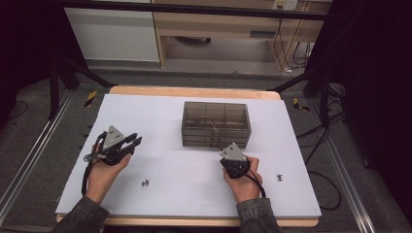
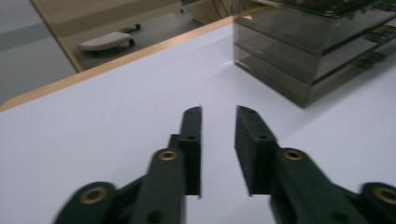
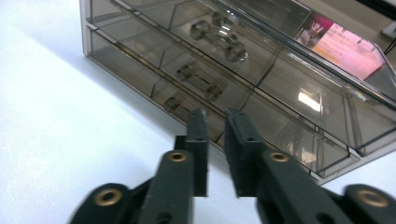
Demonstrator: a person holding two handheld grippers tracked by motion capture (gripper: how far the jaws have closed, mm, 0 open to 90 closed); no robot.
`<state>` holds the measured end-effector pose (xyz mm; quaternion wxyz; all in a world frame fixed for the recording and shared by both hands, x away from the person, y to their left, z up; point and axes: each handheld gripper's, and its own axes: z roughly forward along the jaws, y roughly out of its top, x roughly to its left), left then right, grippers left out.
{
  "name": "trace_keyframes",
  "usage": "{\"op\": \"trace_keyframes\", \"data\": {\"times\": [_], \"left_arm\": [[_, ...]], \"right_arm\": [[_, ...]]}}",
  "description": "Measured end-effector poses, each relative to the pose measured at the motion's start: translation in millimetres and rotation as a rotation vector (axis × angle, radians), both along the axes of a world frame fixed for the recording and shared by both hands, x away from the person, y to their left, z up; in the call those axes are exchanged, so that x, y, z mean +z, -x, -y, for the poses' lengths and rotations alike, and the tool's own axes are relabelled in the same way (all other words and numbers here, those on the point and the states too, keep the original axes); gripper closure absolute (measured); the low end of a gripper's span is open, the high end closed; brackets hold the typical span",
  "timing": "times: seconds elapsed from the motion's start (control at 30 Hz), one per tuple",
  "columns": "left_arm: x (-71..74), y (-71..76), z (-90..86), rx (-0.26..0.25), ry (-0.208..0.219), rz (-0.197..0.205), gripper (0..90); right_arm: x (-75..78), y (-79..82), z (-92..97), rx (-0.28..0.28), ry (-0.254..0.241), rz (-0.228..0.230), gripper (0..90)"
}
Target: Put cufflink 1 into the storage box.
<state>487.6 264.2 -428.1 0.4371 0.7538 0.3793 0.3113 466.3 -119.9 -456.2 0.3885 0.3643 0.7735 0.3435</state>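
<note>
A smoky see-through drawer box stands in the middle of the white table top. My left gripper hovers over the left part of the table, a hand's width from the box; its jaws stand open with nothing between them. My right gripper sits just in front of the box. In the right gripper view its jaws are a small gap apart, empty, and point at the knobbed handles of the stacked drawers.
A small metal piece lies on the table near the left hand, and another lies to the right of the right hand. The table's wooden edge runs along the far side, with a cabinet and cables beyond.
</note>
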Motion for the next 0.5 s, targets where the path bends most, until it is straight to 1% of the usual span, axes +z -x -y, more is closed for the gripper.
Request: {"op": "trace_keyframes", "data": {"times": [0.07,0.13,0.2,0.23,0.3,0.37,0.43,0.5], "left_arm": [[-0.9,1.2,-8.0,0.033,-0.017,0.006,54.5],[-2.1,3.6,-16.8,0.067,-0.007,0.014,44.2],[-3.4,7.0,-23.7,0.098,-0.029,0.023,35.4],[-4.1,9.2,-26.9,0.104,-0.035,0.031,31.6],[-5.9,12.8,-32.6,0.119,-0.027,0.031,25.3],[-9.5,15.3,-36.8,0.133,-0.026,0.026,20.0],[-13.7,16.9,-39.6,0.139,-0.045,0.021,16.5],[-17.7,17.5,-41.8,0.145,-0.06,0.021,14.6]], "right_arm": [[-0.2,1.1,-3.2,0.012,0.024,0.013,69.1],[0.2,2.3,-6.5,0.021,0.052,0.022,63.0],[-0.1,3.7,-9.2,0.028,0.082,0.016,58.2],[-0.5,4.6,-10.0,0.038,0.1,0.024,57.2],[0.1,6.7,-12.2,0.047,0.135,0.043,52.4],[1.1,9.1,-14.5,0.045,0.171,0.067,49.8],[0.9,10.6,-17.0,0.053,0.21,0.086,46.6],[-0.7,12.1,-20.4,0.058,0.263,0.097,45.2]]}}
